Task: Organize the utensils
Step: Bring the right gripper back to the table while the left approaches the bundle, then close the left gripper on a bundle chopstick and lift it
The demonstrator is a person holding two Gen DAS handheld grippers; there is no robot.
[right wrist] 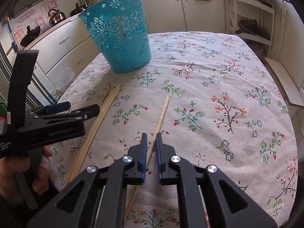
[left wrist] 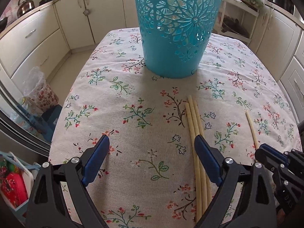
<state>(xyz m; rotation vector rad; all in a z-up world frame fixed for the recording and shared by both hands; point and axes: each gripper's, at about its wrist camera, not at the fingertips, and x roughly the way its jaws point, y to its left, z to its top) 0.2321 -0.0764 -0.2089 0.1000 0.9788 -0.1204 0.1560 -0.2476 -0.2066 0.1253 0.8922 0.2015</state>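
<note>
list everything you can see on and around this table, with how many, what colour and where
basket: 1, turquoise, far end of table
bundled chopsticks: 3, pale wood, side by side on the cloth
single chopstick: 1, pale wood, apart from the bundle
tablecloth: 1, cream floral, covering table
kettle: 1, coppery, counter behind
cabinets: cream, around the table
left gripper: black and blue, open, beside the bundle
right gripper: black and blue, shut on single chopstick
hand: 1, holding left gripper
</note>
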